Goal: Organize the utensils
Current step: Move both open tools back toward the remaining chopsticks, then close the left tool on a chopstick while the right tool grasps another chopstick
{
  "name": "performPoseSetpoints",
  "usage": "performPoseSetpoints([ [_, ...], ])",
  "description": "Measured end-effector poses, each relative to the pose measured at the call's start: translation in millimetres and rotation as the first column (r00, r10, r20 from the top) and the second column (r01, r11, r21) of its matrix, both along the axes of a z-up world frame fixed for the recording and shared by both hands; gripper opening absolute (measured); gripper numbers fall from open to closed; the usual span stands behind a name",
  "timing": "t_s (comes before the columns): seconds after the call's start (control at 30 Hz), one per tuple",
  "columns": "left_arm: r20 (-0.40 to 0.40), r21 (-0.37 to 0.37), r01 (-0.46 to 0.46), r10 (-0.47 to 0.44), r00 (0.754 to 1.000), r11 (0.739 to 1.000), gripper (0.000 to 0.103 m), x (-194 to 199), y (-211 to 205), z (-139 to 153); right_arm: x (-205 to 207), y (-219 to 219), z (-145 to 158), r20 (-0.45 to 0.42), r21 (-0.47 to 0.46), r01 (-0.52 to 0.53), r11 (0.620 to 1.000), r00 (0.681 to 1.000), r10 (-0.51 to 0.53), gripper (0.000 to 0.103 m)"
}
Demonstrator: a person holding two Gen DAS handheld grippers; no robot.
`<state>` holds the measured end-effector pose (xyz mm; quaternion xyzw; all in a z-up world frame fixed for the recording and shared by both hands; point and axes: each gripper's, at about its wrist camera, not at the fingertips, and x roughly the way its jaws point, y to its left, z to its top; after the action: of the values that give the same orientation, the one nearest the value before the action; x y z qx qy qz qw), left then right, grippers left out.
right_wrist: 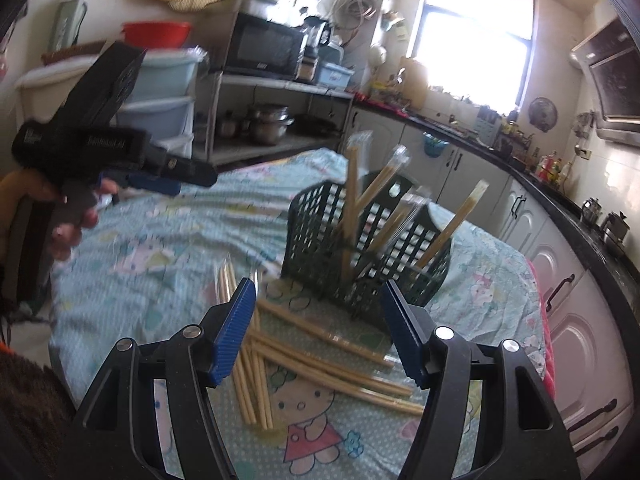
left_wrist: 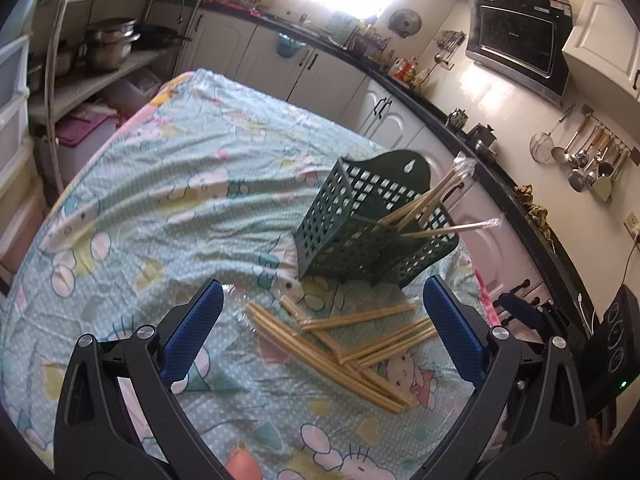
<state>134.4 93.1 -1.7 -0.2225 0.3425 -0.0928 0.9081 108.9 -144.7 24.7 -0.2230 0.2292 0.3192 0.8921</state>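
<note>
Blue-padded left gripper (left_wrist: 322, 334): nearest item in the left wrist view, jaws wide, nothing between the pads; hangs over the near side of the table, short of the basket.

Right gripper (right_wrist: 318, 326): jaws parted at a middling width, empty; likewise on the near side of the basket, above the loose sticks.

Table under printed cloth (left_wrist: 168, 184): soft, wrinkled cover, cartoon pattern; carries everything below.

Green basket (left_wrist: 360, 226): perforated plastic holder, tilted in the left wrist view, standing toward the far right of the table. Judged light and rigid, likely to slide or tip on the cloth if nudged.

Standing chopsticks (right_wrist: 354, 208): several wrapped pairs already leaning inside the basket, clear wrapper tips showing above its rim.

Loose chopsticks (left_wrist: 344, 342): scattered pile of pale bamboo sticks lying crossed on the cloth just in front of the basket, some in clear sleeves. Judged light, stiff, thin and rather slippery, more so where wrapped; apt to roll or pivot in a grip. Best taken near mid-length across a single pair that lies uppermost, pads square to the stick, so it does not swing when lifted toward the basket.
</note>
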Motion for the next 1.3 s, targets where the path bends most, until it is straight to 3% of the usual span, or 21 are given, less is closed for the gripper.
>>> performPoseSetpoints([
  [0.2,-0.057,-0.009,-0.001,0.001,0.998,1.000,0.091,0.7,3.5,-19.2,2.2,3.2,-30.9,-0.031,-0.112,-0.020,0.994,0.999,0.017,0.047],
  [0.47,-0.164,-0.102,0.011,-0.028,0.986,0.995,0.063,5.3,6.3,-53.4,12.3,9.9,-68.7,-0.063,-0.245,-0.050,0.968,0.997,0.036,0.042],
  [0.6,-0.210,-0.132,0.014,-0.042,0.977,0.991,0.056,7.2,2.5,-68.2,15.2,12.5,-80.3,-0.066,-0.283,-0.067,0.957,0.997,0.050,0.042],
  [1.13,-0.273,-0.193,-0.040,-0.014,0.962,0.980,0.054,28.9,3.1,-98.3,24.9,28.7,-107.2,-0.003,-0.384,-0.100,0.918,0.994,0.107,0.042],
  [1.3,-0.281,-0.219,-0.074,0.009,0.960,0.973,0.045,36.7,10.7,-102.9,24.6,38.2,-109.6,0.031,-0.410,-0.110,0.906,0.991,0.134,0.042],
])
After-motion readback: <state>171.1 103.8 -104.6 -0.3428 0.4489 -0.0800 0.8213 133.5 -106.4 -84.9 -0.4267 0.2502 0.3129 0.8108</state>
